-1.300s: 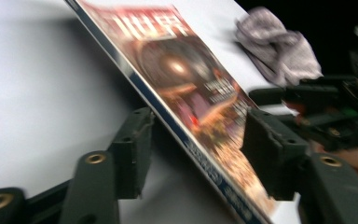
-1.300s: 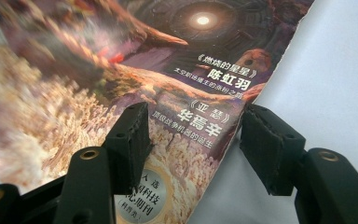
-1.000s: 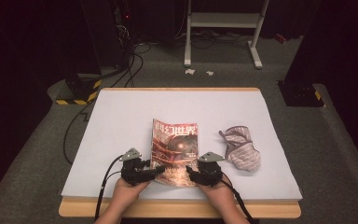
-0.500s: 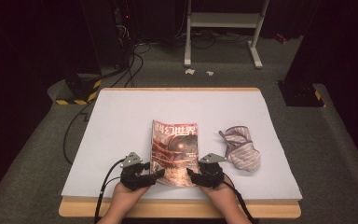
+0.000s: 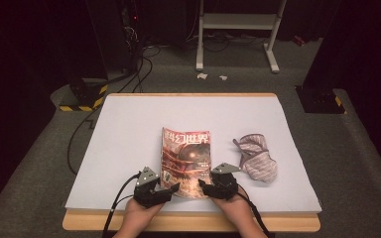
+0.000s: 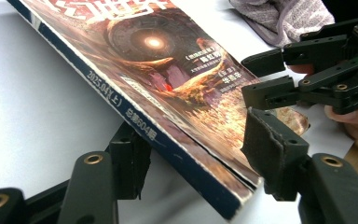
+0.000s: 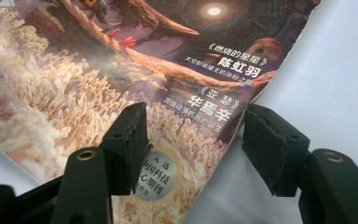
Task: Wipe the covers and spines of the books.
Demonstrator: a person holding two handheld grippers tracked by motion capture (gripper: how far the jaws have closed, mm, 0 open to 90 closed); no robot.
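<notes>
A: So, where is the magazine [image 5: 186, 161], and what are the grippers doing with it?

B: It lies on the white table [image 5: 129, 129], just below the middle of the high view, cover up. A striped grey cloth [image 5: 256, 157] sits apart from it, toward the right of the frame.

A: And the two grippers?

B: The left gripper [image 5: 164, 190] is at the magazine's lower left corner, the right gripper [image 5: 206, 187] at its lower right corner, both near the bottom of the frame. In the left gripper view the jaws stand apart on either side of the spine corner, which is lifted slightly off the table; the pads [image 6: 270, 149] do not appear to press on it. In the right gripper view the jaws also stand apart, one over the cover, one beyond the page edge, not pinching.

A: Why approach it that way?

B: Probably to catch both near corners at once, so the thin, floppy magazine can be raised or opened evenly without bending.

A: Which way does it point?

B: Its long axis runs from the bottom of the frame toward the top, tilted slightly, the title at the far end, the spine along the left side.
</notes>
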